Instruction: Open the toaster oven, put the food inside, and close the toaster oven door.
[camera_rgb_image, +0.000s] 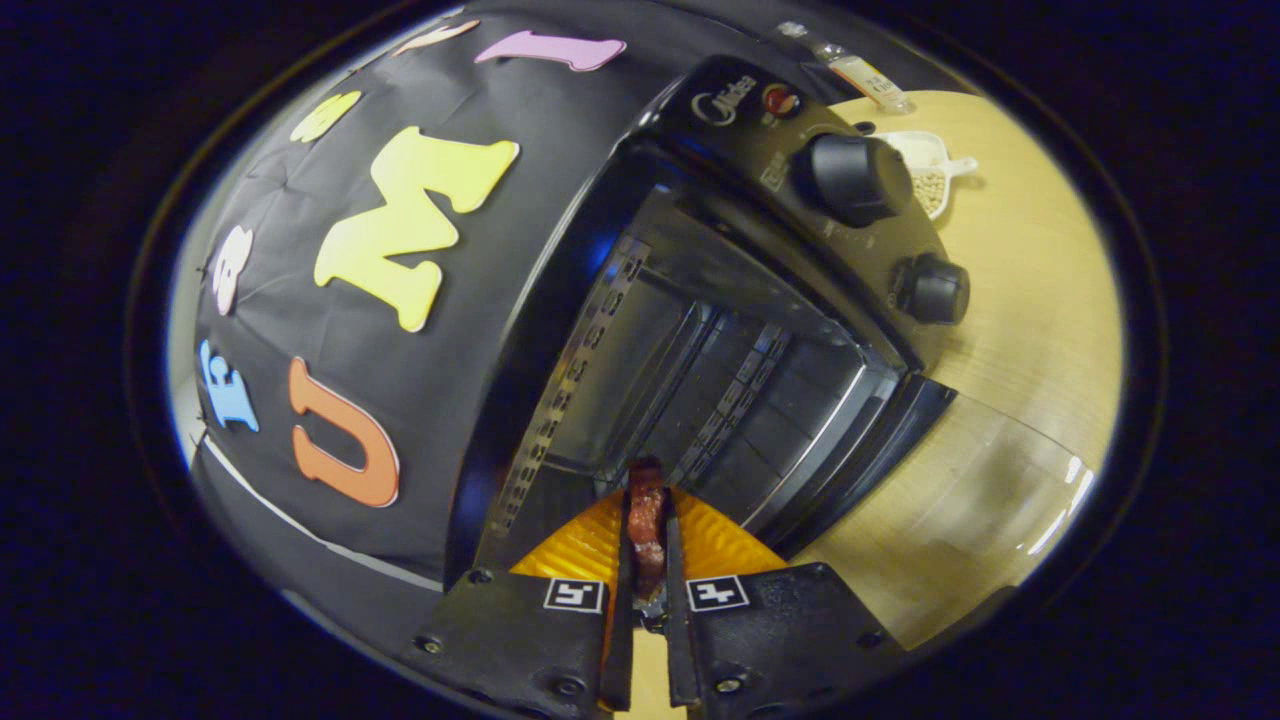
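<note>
The fingers are closed on a thin, reddish, rough-looking piece of food, held at the mouth of the toaster oven. Its glass door lies open over the wooden bench. To do this step well, I would carry the food deeper, clear of the ribbed metal side walls, and release it low. Beyond are two round, smooth knobs and a white dish of small pale beads.

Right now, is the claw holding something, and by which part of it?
Yes. The claw is shut on a reddish-brown strip of meat-like food, squeezed by its flat sides along most of its length; its far end pokes out toward the open black toaster oven.
</note>
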